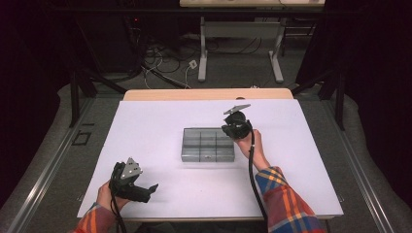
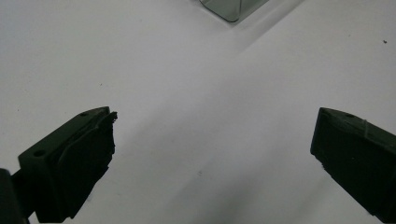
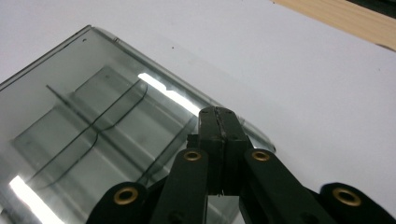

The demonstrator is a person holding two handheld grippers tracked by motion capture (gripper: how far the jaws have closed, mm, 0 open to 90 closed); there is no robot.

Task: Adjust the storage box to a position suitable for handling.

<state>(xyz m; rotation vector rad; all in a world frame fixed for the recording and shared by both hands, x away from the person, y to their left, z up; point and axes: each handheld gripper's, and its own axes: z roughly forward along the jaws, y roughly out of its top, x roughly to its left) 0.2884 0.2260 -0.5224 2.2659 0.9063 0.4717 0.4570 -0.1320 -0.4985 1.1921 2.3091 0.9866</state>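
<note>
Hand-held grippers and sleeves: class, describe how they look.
Both are black. The left hand-held gripper and right hand-held gripper each carry a grey three-cornered plate and trail a black cable. The right one's linkage shows brass-coloured rivets. The sleeves are plaid, orange, blue and yellow.

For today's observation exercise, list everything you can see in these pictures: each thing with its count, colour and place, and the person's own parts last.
Compartment box: one, clear grey plastic with dividers, middle of the table, lid seemingly closed.
Table: one, white top with a wooden far edge.
Second table: one, pale legs, on the floor behind.
Cables: several, dark and white, on the floor behind.
Left gripper: one, black, jaws wide open over bare table, near left.
Right gripper: one, black, jaws together at the box's right edge.
Sleeves: two, orange-blue plaid, bottom edge.
</note>
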